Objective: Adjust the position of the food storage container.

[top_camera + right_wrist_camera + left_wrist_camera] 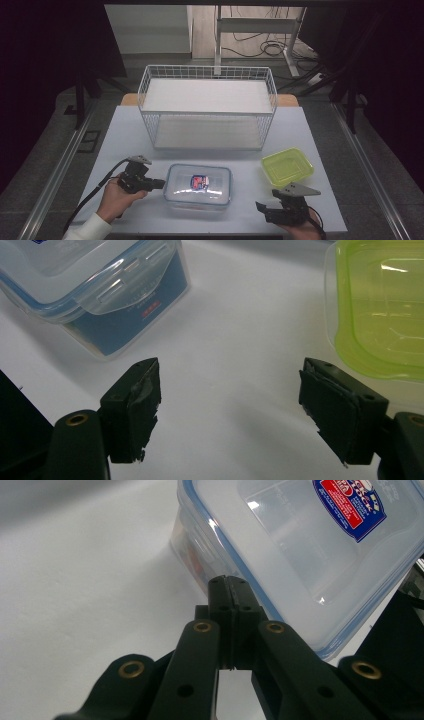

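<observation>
A clear plastic food box (198, 186) with a blue-rimmed lid and a red and blue label lies near the table's front middle. My left gripper (161, 184) is shut, its tips right at the box's left side. In the left gripper view the closed jaws reach the box (300, 555) at its lid edge, nothing between them. My right gripper (260, 209) stands open at the front right, empty. The right gripper view has the box (100, 290) at upper left and a yellow-green container (385, 310) at upper right.
A white wire basket rack (207, 107) with two shelves stands at the back middle of the pale table (125, 135). The yellow-green container (287, 167) sits right of the box. The person's hands enter from the bottom edge. Dark floor surrounds the table.
</observation>
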`<state>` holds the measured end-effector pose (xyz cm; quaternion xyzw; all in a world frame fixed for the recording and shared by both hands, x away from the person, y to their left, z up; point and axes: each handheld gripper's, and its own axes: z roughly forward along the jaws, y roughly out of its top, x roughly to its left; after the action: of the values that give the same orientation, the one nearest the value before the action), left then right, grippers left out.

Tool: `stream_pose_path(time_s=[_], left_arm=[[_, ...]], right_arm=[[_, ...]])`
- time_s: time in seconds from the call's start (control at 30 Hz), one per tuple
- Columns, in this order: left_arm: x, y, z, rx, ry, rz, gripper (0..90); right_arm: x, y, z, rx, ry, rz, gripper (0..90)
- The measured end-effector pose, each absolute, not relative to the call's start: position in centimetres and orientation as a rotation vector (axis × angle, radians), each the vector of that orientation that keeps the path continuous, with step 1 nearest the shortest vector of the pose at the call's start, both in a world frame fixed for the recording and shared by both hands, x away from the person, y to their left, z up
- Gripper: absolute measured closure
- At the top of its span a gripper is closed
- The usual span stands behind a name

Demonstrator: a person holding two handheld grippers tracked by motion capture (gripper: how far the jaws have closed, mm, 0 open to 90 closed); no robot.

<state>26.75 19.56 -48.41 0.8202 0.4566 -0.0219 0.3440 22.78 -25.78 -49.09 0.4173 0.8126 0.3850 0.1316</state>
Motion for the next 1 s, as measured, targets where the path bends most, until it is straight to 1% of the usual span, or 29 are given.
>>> stream_pose_path(time_s=[0.1, 0.17, 0.27, 0.47, 0.53, 0.57, 0.67, 0.7, 0.73, 0.77, 0.83, 1.0], left_arm=[[26.6, 19.5, -48.4, 2.126, 1.181, -0.042, 89.7], [26.4, 19.8, -48.2, 2.1, 1.161, -0.054, 88.5], [25.7, 20.1, -47.7, 2.068, 1.154, -0.006, 88.6], [24.6, 20.7, -46.8, 2.045, 1.136, 0.019, 86.8], [24.0, 21.0, -46.4, 2.02, 1.144, 0.022, 74.3], [23.7, 21.1, -46.3, 2.009, 1.15, 0.023, 74.3], [22.7, 21.4, -45.8, 1.971, 1.195, 0.027, 53.6], [22.2, 21.6, -45.7, 1.961, 1.198, 0.021, 45.5], [21.8, 21.7, -45.5, 1.95, 1.201, 0.012, 45.5], [21.1, 21.9, -45.3, 1.93, 1.197, -0.003, 39.3], [20.5, 22.3, -45.1, 1.911, 1.201, -0.002, 35.6], [20.4, 23.1, -45.8, 1.847, 1.226, -0.048, 33.8]], right_arm=[[22.8, -25.8, -49.0, 1.211, 2.355, 1.12, 24.6], [22.8, -25.7, -49.0, 1.205, 2.351, 1.124, 24.6], [22.7, -25.7, -48.8, 1.195, 2.336, 1.141, 24.6], [22.5, -25.9, -48.6, 1.179, 2.319, 1.173, 24.5], [22.5, -25.8, -48.4, 1.164, 2.314, 1.191, 24.6], [22.4, -25.7, -48.4, 1.156, 2.308, 1.197, 24.6], [22.4, -25.4, -48.2, 1.125, 2.294, 1.233, 24.4], [22.5, -25.2, -48.2, 1.121, 2.288, 1.276, 24.0], [22.5, -25.2, -48.2, 1.121, 2.288, 1.276, 24.0], [22.5, -25.0, -48.1, 1.124, 2.29, 1.313, 23.8], [22.6, -24.9, -48.1, 1.12, 2.303, 1.351, 23.8], [22.5, -24.4, -48.0, 1.122, 2.322, 1.378, 23.4]])
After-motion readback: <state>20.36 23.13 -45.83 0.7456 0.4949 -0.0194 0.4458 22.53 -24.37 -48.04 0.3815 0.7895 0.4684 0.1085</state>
